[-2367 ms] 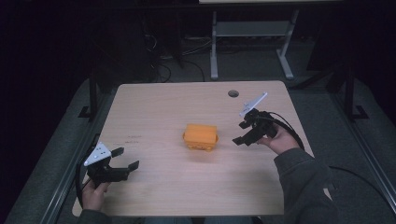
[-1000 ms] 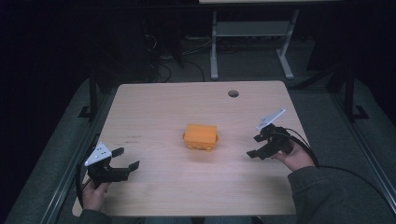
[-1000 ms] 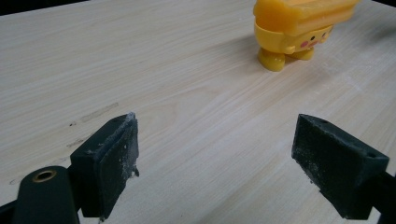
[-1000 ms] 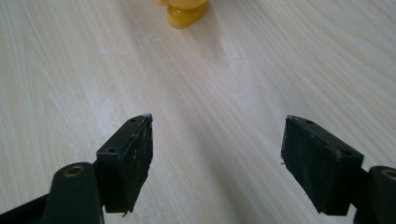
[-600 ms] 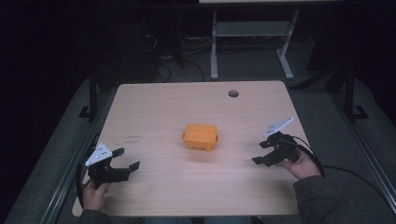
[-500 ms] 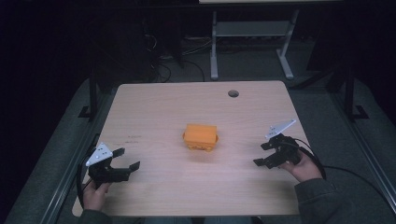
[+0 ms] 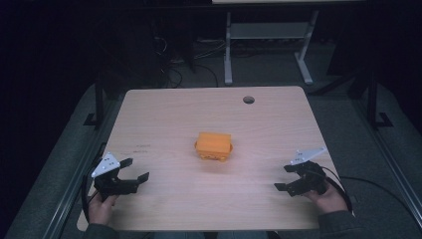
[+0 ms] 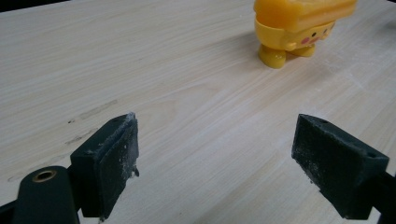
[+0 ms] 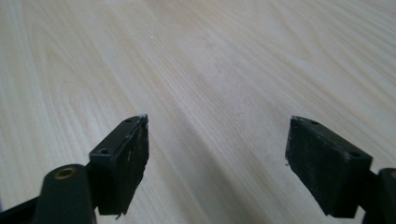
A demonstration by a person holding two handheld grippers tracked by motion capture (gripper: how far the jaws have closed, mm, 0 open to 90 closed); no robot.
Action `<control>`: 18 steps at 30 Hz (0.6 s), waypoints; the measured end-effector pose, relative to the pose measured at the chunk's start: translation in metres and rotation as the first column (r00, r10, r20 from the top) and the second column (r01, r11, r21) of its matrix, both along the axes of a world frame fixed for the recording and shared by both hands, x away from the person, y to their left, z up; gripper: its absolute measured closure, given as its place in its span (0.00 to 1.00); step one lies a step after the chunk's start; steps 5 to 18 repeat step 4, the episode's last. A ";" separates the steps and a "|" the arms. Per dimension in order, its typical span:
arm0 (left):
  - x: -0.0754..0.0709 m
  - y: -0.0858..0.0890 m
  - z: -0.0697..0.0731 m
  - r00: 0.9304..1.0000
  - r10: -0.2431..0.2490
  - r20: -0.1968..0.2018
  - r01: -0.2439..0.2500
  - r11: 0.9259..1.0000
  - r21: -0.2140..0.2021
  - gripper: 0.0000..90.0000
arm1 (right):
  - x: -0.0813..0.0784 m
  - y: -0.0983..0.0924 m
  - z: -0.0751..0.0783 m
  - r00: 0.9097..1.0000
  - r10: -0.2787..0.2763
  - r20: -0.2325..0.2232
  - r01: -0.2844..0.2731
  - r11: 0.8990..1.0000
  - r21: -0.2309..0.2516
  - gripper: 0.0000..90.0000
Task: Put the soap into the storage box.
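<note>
A pale wooden table (image 7: 164, 114) fills the middle of the high view, with dark floor around it. An orange toy (image 7: 214, 145) stands near the centre of the frame, alone on the wood, upright on its short feet.

My left gripper (image 7: 134, 171) sits at the lower left of that view, near the table's front edge, my hand (image 7: 102, 207) behind it. Its jaws are spread wide and hold nothing. The toy is up and to the right of it, well apart, with bare wood between.

My right gripper (image 7: 287, 178) sits at the lower right of the frame, also near the front edge, jaws wide and empty. The toy lies up and to the left of it, well apart. The toy stands between the two grippers across the frame, but farther up the table than either.

In the left gripper view my two black fingers (image 8: 109, 161) rise from the bottom corners with a broad gap between them. The toy (image 8: 296, 25) is at the upper right of the frame, beyond the fingertips, touching neither; its top is cut off by the edge.

In the right gripper view my fingers (image 9: 123, 158) stand wide apart over bare wood grain
</note>
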State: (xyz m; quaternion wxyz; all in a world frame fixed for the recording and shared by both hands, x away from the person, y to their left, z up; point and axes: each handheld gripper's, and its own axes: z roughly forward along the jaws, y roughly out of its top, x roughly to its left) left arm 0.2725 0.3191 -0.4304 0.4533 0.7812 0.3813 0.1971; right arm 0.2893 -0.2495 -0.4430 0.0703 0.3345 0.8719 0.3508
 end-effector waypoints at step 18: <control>0.001 -0.001 0.000 1.000 0.000 -0.003 0.000 1.000 -0.004 0.16 | -0.022 -0.003 -0.008 0.997 -0.054 0.052 0.051 0.997 0.058 0.17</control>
